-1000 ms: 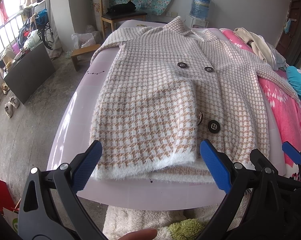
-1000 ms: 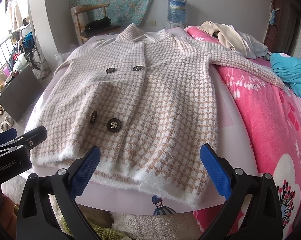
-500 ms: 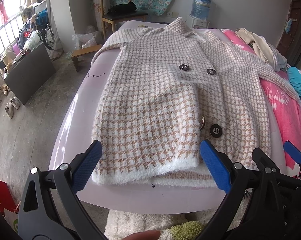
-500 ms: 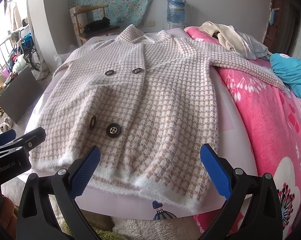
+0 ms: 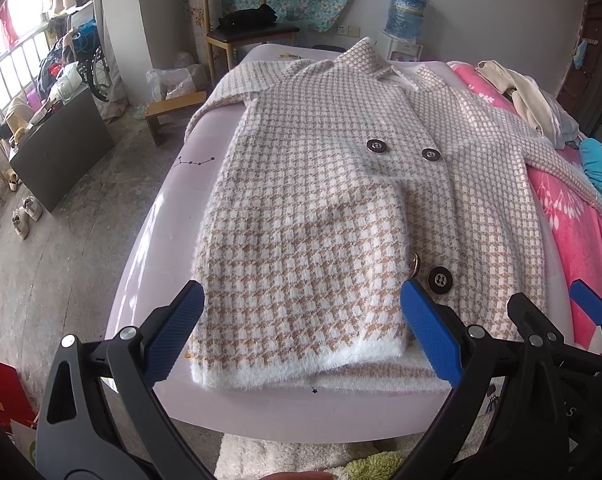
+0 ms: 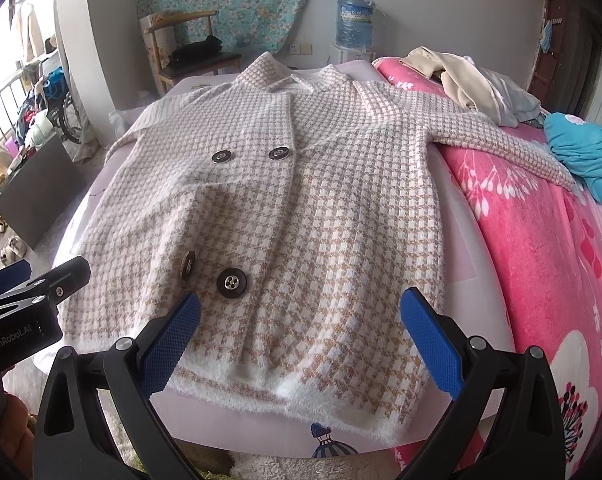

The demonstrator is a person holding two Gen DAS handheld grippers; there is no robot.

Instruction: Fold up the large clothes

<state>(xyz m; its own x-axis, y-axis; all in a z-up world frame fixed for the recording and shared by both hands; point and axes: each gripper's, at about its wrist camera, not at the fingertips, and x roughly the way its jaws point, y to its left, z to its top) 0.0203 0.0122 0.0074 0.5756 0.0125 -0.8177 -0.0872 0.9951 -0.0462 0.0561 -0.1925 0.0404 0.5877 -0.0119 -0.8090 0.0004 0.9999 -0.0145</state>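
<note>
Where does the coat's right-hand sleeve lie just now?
In the right wrist view, the sleeve stretches rightward off the lilac sheet across the pink blanket, ending beside the blue garment.

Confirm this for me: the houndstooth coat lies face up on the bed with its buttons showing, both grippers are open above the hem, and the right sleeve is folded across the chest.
Not quite. The coat does lie face up, buttons showing, with the left gripper and right gripper open above the hem. But the right wrist view shows the right sleeve stretched out onto the pink blanket, not folded across the chest.
</note>
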